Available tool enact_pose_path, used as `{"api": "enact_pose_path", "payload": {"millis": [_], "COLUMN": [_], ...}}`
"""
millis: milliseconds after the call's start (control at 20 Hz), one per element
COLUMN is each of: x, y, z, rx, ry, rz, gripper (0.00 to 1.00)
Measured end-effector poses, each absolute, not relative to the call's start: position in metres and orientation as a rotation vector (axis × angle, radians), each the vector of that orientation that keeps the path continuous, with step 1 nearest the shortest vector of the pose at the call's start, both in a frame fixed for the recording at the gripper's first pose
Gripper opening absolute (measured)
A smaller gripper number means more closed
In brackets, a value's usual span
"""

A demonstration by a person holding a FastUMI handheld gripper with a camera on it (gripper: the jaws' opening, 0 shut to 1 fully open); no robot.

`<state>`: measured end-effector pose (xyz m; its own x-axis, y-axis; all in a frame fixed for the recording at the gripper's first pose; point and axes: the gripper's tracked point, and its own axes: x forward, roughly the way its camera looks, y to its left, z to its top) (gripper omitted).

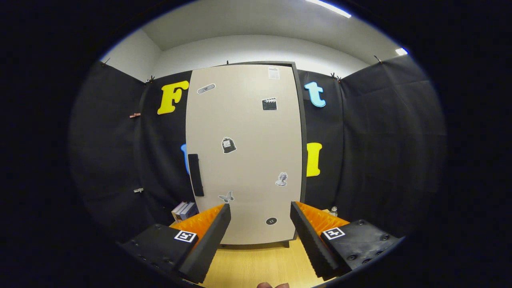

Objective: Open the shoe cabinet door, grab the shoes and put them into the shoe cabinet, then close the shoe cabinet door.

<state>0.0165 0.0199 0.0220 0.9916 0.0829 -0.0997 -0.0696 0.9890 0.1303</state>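
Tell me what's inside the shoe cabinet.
Cannot be seen: the cabinet door is shut, covering the inside. Only stickers and its black handle show. The tongs hang open before it, holding nothing.

gripper (pixel 260 214) fingers apart, empty | shoe cabinet door (pixel 244 152) closed ahead

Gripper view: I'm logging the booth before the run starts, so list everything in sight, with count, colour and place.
shoe cabinet: one, beige door with dark frame, shut, standing beyond the tongs
door handle: one, black, upright on the door's left edge
stickers: several, black and grey, scattered over the door
books: a few, grey, left of the cabinet's foot
bottle: one, clear, right of the cabinet's foot
floor: light wood, under the tongs
tongs: one pair, black and orange, open, empty, facing the door
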Motion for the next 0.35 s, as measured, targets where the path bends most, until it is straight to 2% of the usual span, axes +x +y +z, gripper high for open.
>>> {"api": "enact_pose_path", "payload": {"millis": [350], "x": [0.0216], "y": [0.024], "z": [0.0147], "rx": [0.13], "ry": [0.103], "rz": [0.079], "gripper": [0.98]}}
